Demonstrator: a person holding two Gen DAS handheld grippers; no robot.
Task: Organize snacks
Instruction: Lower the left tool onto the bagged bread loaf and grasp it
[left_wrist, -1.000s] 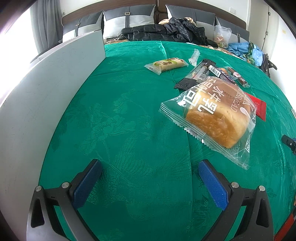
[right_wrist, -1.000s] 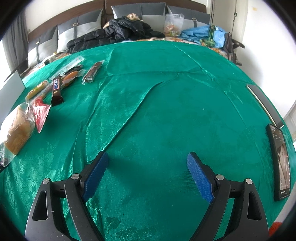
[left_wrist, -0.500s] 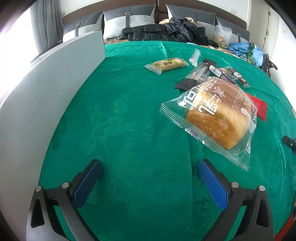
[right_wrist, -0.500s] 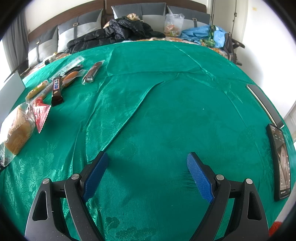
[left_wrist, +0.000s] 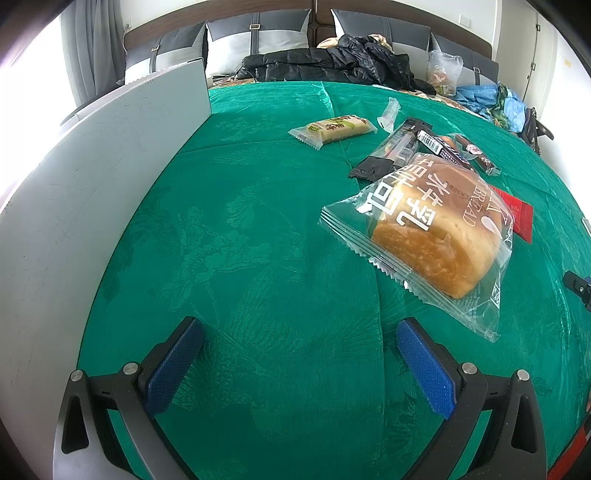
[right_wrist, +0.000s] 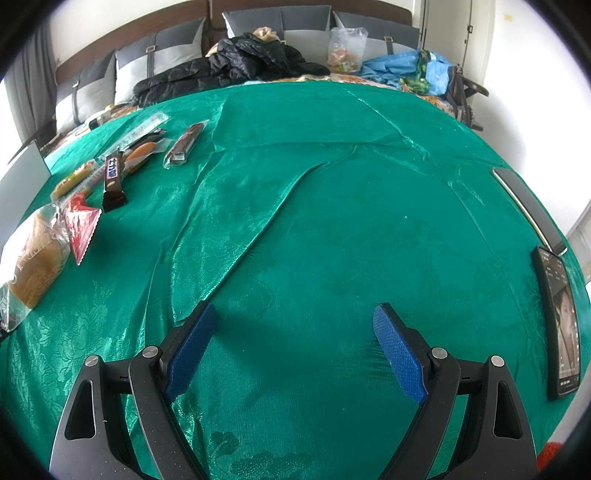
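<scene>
1. The left gripper (left_wrist: 299, 354) is hovering low over the green cloth (left_wrist: 258, 240) with its blue-padded fingers (left_wrist: 173, 365) standing wide apart and gripping nothing.
2. The right gripper (right_wrist: 293, 343) is likewise hanging over a bare stretch of the same cloth (right_wrist: 332, 221), its fingers (right_wrist: 399, 354) spread apart and empty.
3. Just ahead and to the right of the left gripper, a bagged bread loaf (left_wrist: 436, 229) is lying in a clear wrapper with white lettering; its near corner is reaching close to the right finger without touching it.
4. A red packet (left_wrist: 519, 216) is poking out from behind the loaf, touching its far side.
5. Beyond the loaf, a dark chocolate bar (left_wrist: 439, 146), a clear long packet with a black end (left_wrist: 391, 151) and a thin brown stick snack (left_wrist: 476, 155) are lying bunched together, overlapping.
6. Farther back, a green-labelled cake bar (left_wrist: 334, 129) is sitting apart from the cluster, with a small clear wrapper (left_wrist: 389, 114) just beside it.
7. In the right wrist view, the same snacks are lining the far left edge: the loaf (right_wrist: 33, 266), the red packet (right_wrist: 81, 225) and the chocolate bar (right_wrist: 112, 177), all well apart from the right gripper.
8. A white panel (left_wrist: 74, 192) is standing upright along the left edge of the cloth.
9. A phone (right_wrist: 559, 325) is lying flat at the right edge, with a second dark slab (right_wrist: 528, 206) just beyond it.
10. A black jacket (left_wrist: 332, 64) is heaped against grey cushions (left_wrist: 258, 33) at the back.
</scene>
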